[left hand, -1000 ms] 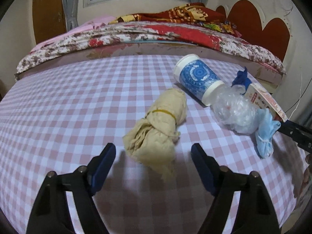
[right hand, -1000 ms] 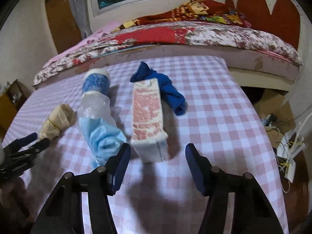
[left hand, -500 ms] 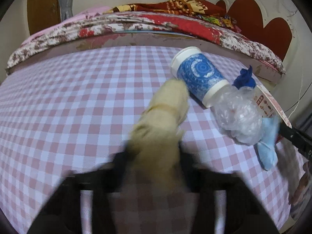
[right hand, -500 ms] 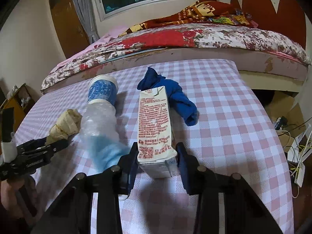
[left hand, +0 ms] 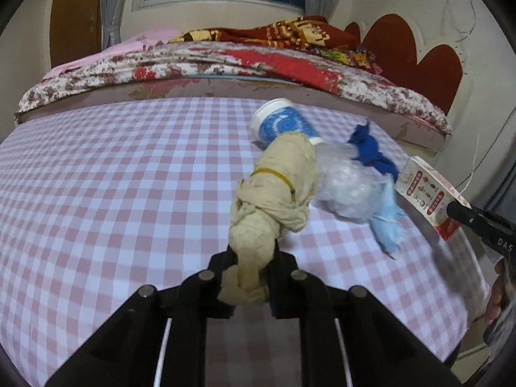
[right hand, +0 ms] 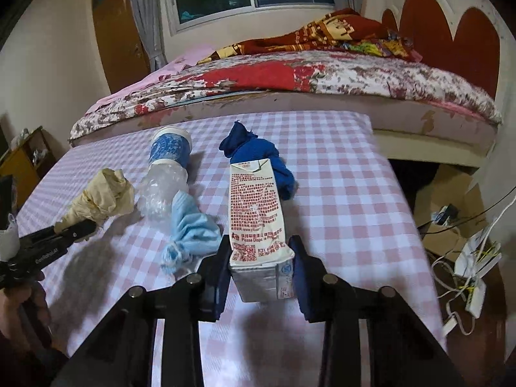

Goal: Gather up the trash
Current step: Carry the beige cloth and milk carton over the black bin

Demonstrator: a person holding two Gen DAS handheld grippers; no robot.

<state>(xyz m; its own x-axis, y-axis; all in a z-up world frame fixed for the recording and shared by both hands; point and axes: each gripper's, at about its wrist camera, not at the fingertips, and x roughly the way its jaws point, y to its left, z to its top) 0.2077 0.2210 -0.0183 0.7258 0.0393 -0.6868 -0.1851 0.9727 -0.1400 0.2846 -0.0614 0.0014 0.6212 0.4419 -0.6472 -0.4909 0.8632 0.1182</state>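
The left hand-held gripper [left hand: 254, 267] is clamped on the near tail of a beige crumpled cloth bundle tied with a yellow rubber band [left hand: 274, 190]; a pinch on the loose end probably suits such soft stuff, since the knotted body is too fat for the jaws. The right hand-held gripper [right hand: 260, 274] has its jaws closing on the near end of a white milk carton printed in red [right hand: 256, 213], its pads [right hand: 222, 274] pressing the carton's two flat sides, the surest faces for a square box. Both pieces look just clear of the pink-and-white checked desk [left hand: 113, 177].

Left on the desk lie a blue-patterned paper cup on its side [right hand: 169, 148], a crumpled clear plastic bag [right hand: 164, 190] against its mouth, a light-blue face mask [right hand: 192, 232] nearer, and a dark-blue cloth scrap [right hand: 258, 154] beside the carton's far end. A bed with a floral quilt [right hand: 322, 77] stands beyond.

The carton's side carries dense small red print, too fine to read except "Please Dispo…" near the base.
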